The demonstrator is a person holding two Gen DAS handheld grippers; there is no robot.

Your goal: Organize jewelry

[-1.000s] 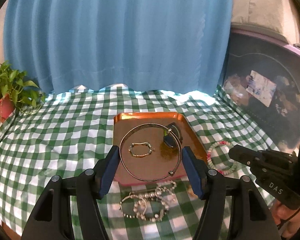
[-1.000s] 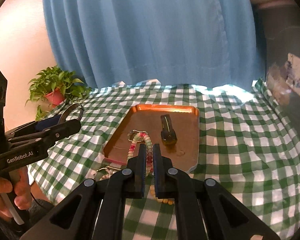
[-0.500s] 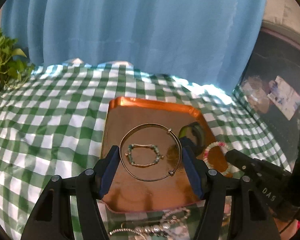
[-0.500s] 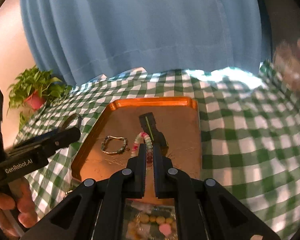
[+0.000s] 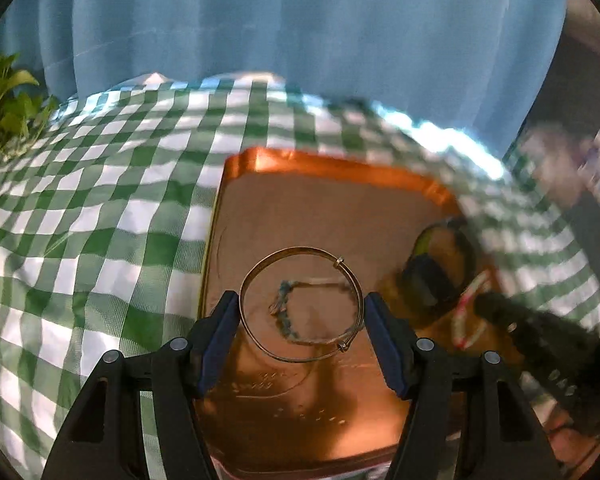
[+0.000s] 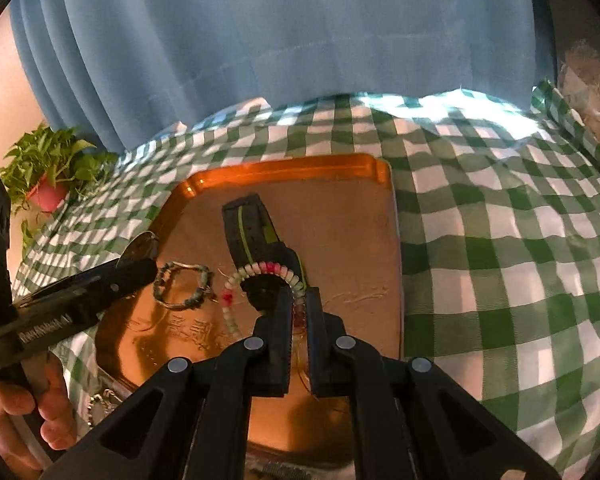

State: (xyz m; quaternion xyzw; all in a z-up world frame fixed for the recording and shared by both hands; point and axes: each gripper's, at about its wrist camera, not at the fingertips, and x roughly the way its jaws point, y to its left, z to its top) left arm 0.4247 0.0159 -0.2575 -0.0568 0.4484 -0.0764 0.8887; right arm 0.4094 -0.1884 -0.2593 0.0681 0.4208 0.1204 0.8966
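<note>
- Our left gripper (image 5: pixel 302 318) holds a thin metal bangle (image 5: pixel 301 305) across its widest part, one blue pad (image 5: pixel 220 330) against each side of the ring, so the fingers stand spread about as wide as the bangle itself.
- The bangle hangs level over the copper tray (image 5: pixel 332 168), above the tray's near left part; through the ring we see a small teal beaded bracelet (image 5: pixel 288 312) lying on the tray floor.
- Our right gripper (image 6: pixel 299 300) has its fingers drawn close together, pinching a pink, white and pale green beaded bracelet (image 6: pixel 266 270) between them.
- That bracelet arcs up and to the left from the fingertips, hanging over the near end of a dark watch with a green stripe (image 6: pixel 252 232) that lies on the tray (image 6: pixel 284 168).
- From the right wrist view, the teal beaded bracelet (image 6: pixel 182 284) lies just left of the held bracelet, close to the left gripper's tip (image 6: pixel 140 268).
- The tray sits on a green and white checked cloth (image 6: pixel 500 240); a potted plant (image 6: pixel 48 172) stands at the far left edge, before a blue curtain (image 6: pixel 280 40).
- More jewelry (image 6: pixel 100 400) lies on the cloth at the tray's near left corner, too hidden for us to identify.
</note>
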